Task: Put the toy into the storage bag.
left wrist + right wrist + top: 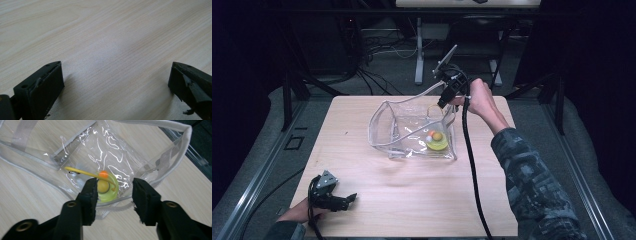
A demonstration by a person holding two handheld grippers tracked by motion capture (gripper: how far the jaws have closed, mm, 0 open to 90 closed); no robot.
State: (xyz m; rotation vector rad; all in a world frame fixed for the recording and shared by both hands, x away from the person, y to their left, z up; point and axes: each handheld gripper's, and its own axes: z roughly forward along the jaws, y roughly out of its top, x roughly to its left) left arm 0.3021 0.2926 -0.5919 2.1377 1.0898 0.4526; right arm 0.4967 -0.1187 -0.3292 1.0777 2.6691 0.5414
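- Black jaws of the right gripper (113, 203) stand partly apart with nothing between them; they hang above the near rim of the bag (140, 152), pointing down into it.
- Seen from the high view, the right gripper (443, 104) is held by a hand (479, 100) over the far right corner of the bag (382, 127), its cable (472, 165) trailing back toward the table's near edge.
- Clear plastic with a white trim, the bag sits open near the middle of the table (412, 200), its strap (21, 133) lying to the side.
- Inside it, on the bottom, lies a yellow-green ring (112, 192) with a yellow ball (103, 185) in its middle and a small orange piece (103, 174) at its far edge; a thin yellow loop (80, 171) arches over them.
- From above, the ring (438, 145) shows at the bag's near right corner, with the ball (437, 135) on it.
- Left gripper (346, 200) rests at the near left of the table, well apart from the bag.
- Its own view shows the left gripper (116, 82) with its 2 jaws wide apart, holding nothing, bare wood (105, 37) between and beyond them.
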